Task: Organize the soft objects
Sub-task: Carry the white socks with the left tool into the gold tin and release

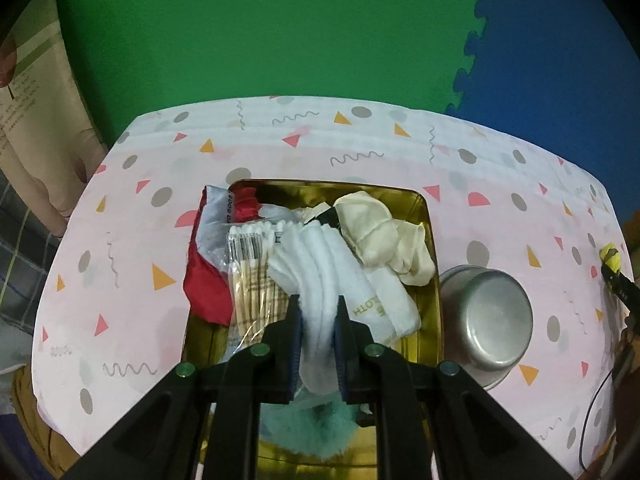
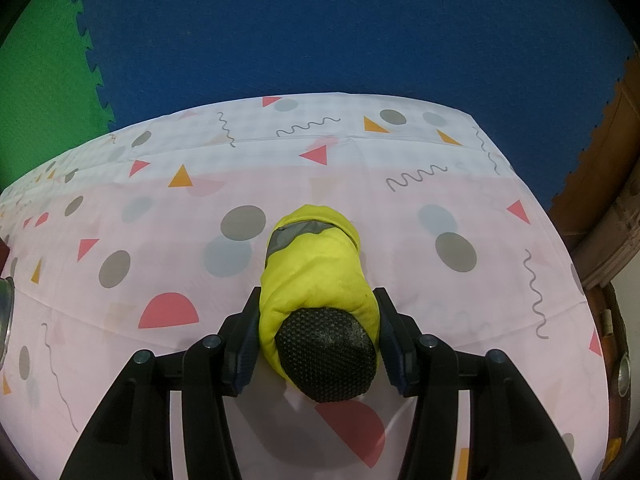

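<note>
One gold tin (image 1: 434,240) on the table (image 1: 132,240), holding, left to right: one red cloth (image 1: 208,292), one packet of cotton swabs (image 1: 252,264), one white sock (image 1: 320,272), one cream sock (image 1: 380,232); one teal fluffy item (image 1: 320,428) at the near end. Left tool (image 1: 318,312) clamped on the white sock. One steel bowl (image 1: 492,316) just right of the tin. Right tool (image 2: 318,328) clamped on one yellow glove (image 2: 316,272) with black grip, over the table.

A desk (image 1: 360,148) under a pale pink cloth printed with triangles, dots and squiggles fills the foreground. Behind it lie green (image 1: 260,28) and blue (image 2: 340,28) interlocking foam mats.
</note>
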Demonstrator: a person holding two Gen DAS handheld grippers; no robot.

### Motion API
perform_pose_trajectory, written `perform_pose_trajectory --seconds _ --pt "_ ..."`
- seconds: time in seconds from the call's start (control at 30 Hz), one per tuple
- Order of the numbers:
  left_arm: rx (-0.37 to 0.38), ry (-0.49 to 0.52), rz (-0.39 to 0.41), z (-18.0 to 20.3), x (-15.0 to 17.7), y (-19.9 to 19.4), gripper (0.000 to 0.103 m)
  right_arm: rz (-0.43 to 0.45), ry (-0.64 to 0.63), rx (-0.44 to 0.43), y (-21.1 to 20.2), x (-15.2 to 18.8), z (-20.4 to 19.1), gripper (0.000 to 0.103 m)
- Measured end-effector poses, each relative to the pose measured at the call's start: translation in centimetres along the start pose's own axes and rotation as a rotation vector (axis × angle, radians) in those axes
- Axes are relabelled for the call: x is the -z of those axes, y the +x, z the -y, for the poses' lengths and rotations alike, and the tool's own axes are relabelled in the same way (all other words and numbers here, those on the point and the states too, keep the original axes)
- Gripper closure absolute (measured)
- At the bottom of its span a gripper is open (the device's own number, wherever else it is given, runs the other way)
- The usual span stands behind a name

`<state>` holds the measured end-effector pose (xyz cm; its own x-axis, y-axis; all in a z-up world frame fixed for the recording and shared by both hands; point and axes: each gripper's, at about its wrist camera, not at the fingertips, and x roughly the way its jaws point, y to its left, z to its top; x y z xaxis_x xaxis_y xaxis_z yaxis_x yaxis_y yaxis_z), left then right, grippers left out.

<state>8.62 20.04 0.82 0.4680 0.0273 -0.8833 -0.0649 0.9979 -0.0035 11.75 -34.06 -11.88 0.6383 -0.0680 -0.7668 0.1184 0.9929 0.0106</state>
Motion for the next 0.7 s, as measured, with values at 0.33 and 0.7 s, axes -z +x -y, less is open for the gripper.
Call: perform_pose_trajectory --seconds 0.33,0.7 --pt "-0.025 0.024 0.001 0.8 -1.2 0.7 0.084 -0.001 0.001 0.002 0.0 0.1 0.1 0.054" --pt "-0.092 0.101 -0.024 2.3 -0.9 0.4 0.051 -0.001 0.001 0.002 0.0 0.1 0.1 0.054"
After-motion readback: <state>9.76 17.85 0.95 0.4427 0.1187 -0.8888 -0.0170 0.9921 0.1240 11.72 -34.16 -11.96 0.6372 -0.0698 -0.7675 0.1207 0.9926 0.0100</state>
